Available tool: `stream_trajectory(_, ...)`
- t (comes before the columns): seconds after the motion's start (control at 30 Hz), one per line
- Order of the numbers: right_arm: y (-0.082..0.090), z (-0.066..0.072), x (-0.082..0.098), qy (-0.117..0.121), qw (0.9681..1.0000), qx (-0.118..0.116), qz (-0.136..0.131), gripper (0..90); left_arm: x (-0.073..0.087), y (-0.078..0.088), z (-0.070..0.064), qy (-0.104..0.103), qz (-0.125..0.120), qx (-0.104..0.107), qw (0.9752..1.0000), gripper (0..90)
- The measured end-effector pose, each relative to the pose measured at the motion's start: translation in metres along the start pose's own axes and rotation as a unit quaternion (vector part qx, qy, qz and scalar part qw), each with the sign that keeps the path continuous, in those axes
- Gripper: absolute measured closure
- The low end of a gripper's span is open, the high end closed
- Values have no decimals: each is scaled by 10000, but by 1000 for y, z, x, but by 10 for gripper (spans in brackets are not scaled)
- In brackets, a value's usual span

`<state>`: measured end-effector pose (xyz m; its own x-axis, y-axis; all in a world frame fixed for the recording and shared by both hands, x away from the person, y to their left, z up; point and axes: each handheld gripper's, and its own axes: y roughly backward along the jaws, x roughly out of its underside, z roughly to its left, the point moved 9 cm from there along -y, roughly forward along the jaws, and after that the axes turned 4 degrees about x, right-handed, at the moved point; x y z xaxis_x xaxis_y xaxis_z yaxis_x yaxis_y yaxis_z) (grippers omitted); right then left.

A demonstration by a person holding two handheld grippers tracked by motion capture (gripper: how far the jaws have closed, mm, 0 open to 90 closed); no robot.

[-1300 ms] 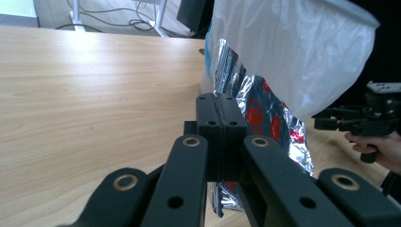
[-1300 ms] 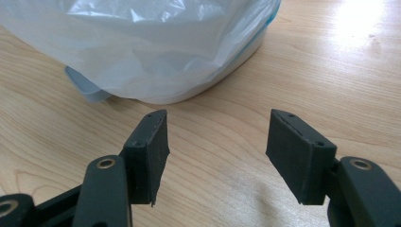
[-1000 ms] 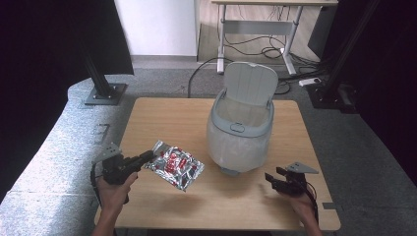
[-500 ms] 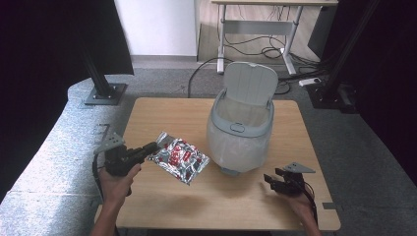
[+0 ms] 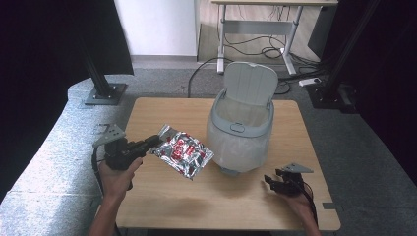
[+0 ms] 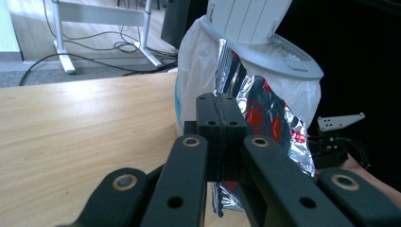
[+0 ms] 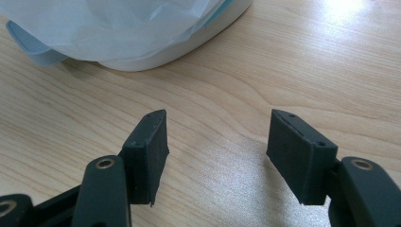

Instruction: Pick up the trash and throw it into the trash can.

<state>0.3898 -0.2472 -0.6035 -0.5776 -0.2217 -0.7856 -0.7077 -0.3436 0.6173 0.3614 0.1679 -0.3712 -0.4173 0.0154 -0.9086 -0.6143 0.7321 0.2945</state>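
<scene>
High view: wooden table on grey carpet (dark curtains around). Left gripper pinches foil packet, raised beside lidded bin. Right gripper gapes empty, near table edge.

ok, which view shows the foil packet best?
High view: the whole foil packet shows, held at its corner by the left gripper beside the bin. The left gripper view shows it edge-on, partly hidden behind the shut jaws. The right gripper view looks at the table and the bin's base.
</scene>
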Motion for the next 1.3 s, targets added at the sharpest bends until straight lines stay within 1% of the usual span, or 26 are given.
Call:
stream_trajectory(0.2, -2, -1, 2, 39, 10000, 45, 54, 378, -5, -1, -4, -62, 0, 8, 10000, 900)
stream_trajectory(0.53, -3, -1, 3, 23, 10000, 57, 79, 378, -12, -3, -8, -140, 17, 14, 9999, 900)
stream_trajectory(1.03, -4, -2, 4, -20, 9998, 83, 153, 378, -31, -8, -19, -206, -31, 127, 9997, 900)
stream_trajectory(1.3, -4, -3, 4, -26, 9998, 97, 163, 378, -41, -10, -22, -258, -41, 138, 9996, 900)
